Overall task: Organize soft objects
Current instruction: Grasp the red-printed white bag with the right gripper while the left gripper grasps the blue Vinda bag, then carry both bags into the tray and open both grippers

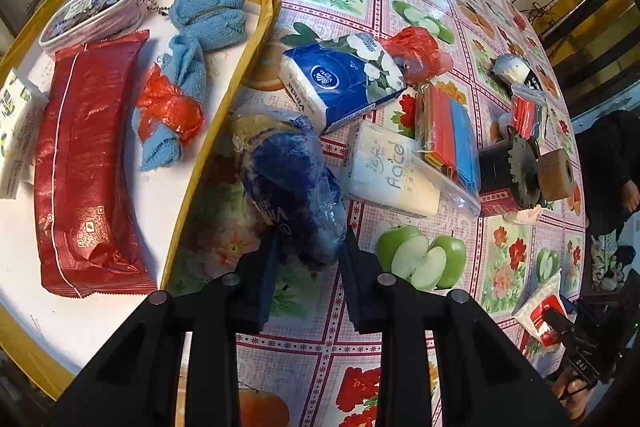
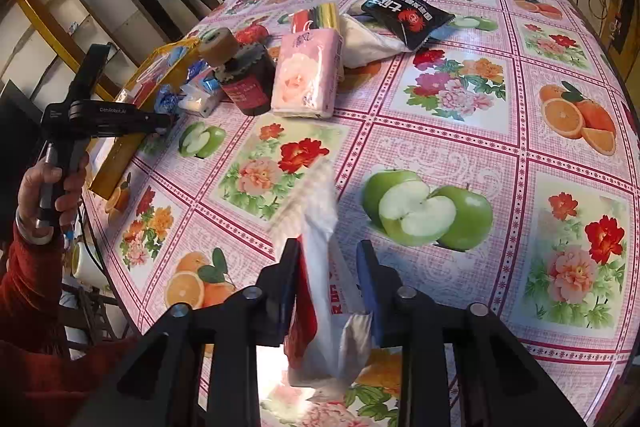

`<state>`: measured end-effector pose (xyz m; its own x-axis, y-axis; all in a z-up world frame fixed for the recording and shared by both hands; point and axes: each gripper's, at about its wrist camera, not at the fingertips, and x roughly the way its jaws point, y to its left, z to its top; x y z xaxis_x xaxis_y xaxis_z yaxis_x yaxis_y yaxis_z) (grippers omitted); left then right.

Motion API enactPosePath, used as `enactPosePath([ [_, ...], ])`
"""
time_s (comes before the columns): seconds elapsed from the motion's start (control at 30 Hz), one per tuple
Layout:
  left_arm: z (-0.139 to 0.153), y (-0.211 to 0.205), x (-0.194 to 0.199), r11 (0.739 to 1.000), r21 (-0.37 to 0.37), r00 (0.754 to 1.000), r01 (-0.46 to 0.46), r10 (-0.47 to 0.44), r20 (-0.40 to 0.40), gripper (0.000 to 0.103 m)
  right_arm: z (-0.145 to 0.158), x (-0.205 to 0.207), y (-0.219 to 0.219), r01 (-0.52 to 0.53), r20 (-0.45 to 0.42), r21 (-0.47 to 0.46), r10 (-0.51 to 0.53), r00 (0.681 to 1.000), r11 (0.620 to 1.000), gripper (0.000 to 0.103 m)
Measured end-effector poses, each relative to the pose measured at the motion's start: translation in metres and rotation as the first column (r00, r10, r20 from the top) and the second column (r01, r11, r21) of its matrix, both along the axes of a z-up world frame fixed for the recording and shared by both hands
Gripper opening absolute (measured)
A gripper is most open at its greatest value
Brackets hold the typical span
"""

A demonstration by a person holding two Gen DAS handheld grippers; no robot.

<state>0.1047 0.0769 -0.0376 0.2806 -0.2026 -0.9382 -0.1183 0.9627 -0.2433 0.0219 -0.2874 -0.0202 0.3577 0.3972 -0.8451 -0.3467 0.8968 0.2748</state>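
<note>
Left gripper has its 2 fingers closed around the near end of a crinkly blue plastic pack, which sits on the tablecloth right beside the yellow-rimmed tray. That pack looks light and squashy, probably slippery film, so I'd pinch the bunched end rather than the fat middle. Right gripper is clamped on a floppy white-and-red packet, well away from the tray (it's blurred, can't read it). The red pack and blue cloths already lie inside the tray.
</note>
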Motion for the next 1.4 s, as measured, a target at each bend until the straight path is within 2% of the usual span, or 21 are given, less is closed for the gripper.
enactPosePath([
  [0.07,0.002,0.001,0.000,1.000,-0.010,1.000,-0.003,0.003,0.003,0.026,0.003,-0.001,0.006,-0.003,-0.004,0.018,0.003,1.000,1.000,0.025],
  [0.2,0.005,0.003,0.000,1.000,-0.010,1.000,-0.011,0.011,0.010,0.026,-0.005,-0.003,0.018,-0.008,-0.025,-0.016,0.008,1.000,1.000,0.021],
  [0.3,0.002,0.008,0.001,0.998,-0.049,0.999,-0.035,0.035,0.011,0.026,-0.006,-0.005,0.026,-0.024,-0.010,-0.064,0.023,1.000,0.998,0.021],
  [0.43,0.000,0.001,0.004,1.000,-0.007,1.000,-0.016,0.016,0.018,0.029,-0.008,-0.009,0.035,-0.055,-0.004,-0.101,0.054,0.999,0.993,0.027],
  [0.57,-0.003,-0.003,0.008,1.000,0.004,1.000,-0.013,0.012,0.016,0.032,-0.016,-0.006,0.029,-0.051,-0.034,-0.057,0.050,0.998,0.997,0.035],
  [0.63,-0.004,-0.004,0.008,1.000,0.001,1.000,-0.010,0.010,0.025,0.033,-0.018,-0.008,0.027,-0.046,-0.023,-0.052,0.045,0.999,0.998,0.033],
  [0.77,-0.003,0.000,0.006,1.000,-0.029,0.999,-0.007,0.008,0.039,0.026,-0.018,-0.012,0.030,-0.031,0.003,-0.066,0.031,1.000,0.997,0.030],
  [0.93,0.008,-0.002,-0.006,0.999,-0.020,0.997,0.033,-0.032,0.075,0.025,-0.013,-0.015,0.039,-0.044,-0.018,0.059,0.045,0.999,0.997,0.029],
  [1.07,0.027,0.002,-0.017,0.998,-0.033,0.992,0.059,-0.055,0.113,0.024,0.005,-0.013,0.063,-0.073,-0.004,0.171,0.075,0.997,0.983,0.029],
  [1.27,0.055,0.029,-0.026,0.997,-0.042,0.986,0.061,-0.054,0.159,0.024,0.033,0.003,0.129,-0.151,0.054,0.259,0.142,0.988,0.954,0.029],
  [1.4,0.079,0.073,-0.032,1.000,0.014,0.979,0.008,-0.011,0.206,0.024,0.046,0.028,0.192,-0.197,0.084,0.284,0.181,0.980,0.938,0.029],
])
